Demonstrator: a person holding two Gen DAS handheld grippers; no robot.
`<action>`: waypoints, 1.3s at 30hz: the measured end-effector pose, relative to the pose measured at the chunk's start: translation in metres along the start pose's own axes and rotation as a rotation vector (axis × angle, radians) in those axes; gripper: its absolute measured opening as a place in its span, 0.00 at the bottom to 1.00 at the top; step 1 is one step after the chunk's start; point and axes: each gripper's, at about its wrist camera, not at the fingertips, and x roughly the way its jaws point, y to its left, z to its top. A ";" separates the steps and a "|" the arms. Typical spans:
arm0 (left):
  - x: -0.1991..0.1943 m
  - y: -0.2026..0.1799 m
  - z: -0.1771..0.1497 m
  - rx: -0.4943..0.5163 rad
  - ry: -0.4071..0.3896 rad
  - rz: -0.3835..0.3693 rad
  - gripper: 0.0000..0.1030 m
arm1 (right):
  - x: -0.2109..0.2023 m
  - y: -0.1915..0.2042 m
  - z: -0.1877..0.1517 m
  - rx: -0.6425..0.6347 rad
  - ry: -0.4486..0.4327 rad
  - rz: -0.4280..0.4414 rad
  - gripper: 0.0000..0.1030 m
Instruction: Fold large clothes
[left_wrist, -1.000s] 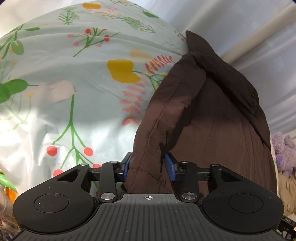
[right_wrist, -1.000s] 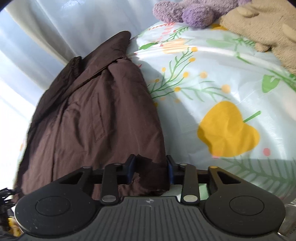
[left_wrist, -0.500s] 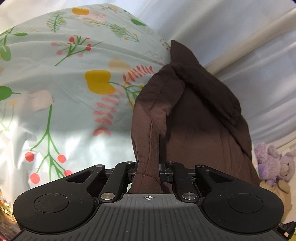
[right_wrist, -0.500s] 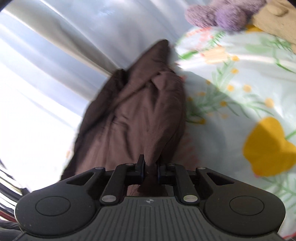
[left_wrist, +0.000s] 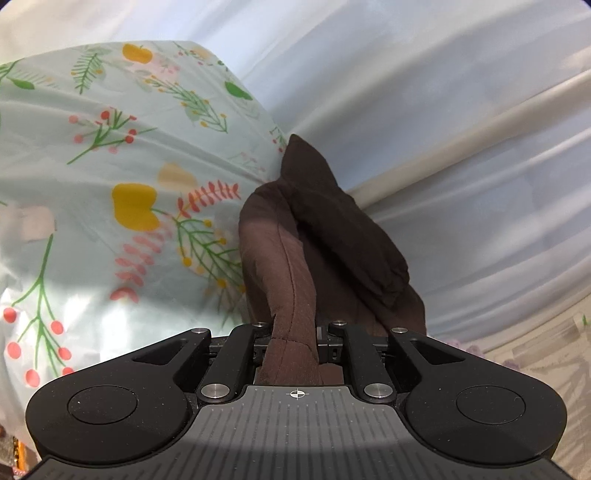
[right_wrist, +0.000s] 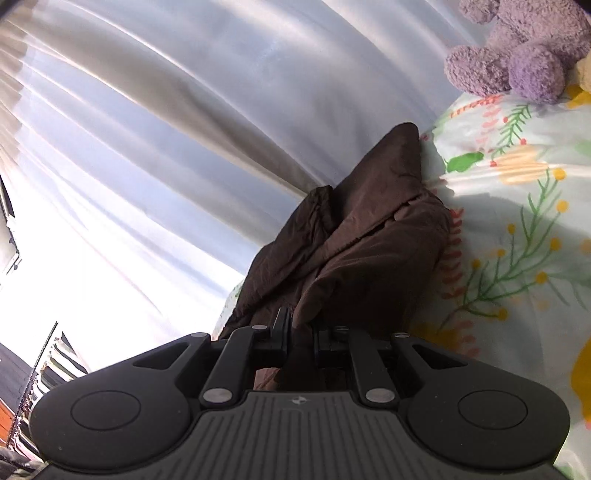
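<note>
Floral bed sheet (left_wrist: 110, 221), curtain behind. Left hand-held gripper (left_wrist: 291, 343) and right hand-held gripper (right_wrist: 301, 332) both pinch the brown coat (left_wrist: 332, 236). Risk: thin grip, hem slips under the coat's weight.

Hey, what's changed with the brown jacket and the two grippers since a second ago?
Both grippers closed on the brown jacket: the left gripper and right gripper, open around its near edge before, now pinch it and have lifted it, bunching the cloth. The floral sheet and purple plush toy stayed put.
</note>
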 end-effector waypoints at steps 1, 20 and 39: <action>0.001 -0.002 0.006 -0.004 -0.007 -0.008 0.12 | 0.004 0.003 0.004 -0.002 -0.017 0.006 0.11; 0.136 -0.094 0.205 0.003 -0.112 -0.217 0.12 | 0.117 0.055 0.184 -0.062 -0.403 -0.233 0.11; 0.385 -0.043 0.238 -0.171 -0.026 0.008 0.45 | 0.288 -0.060 0.225 -0.048 -0.350 -0.553 0.19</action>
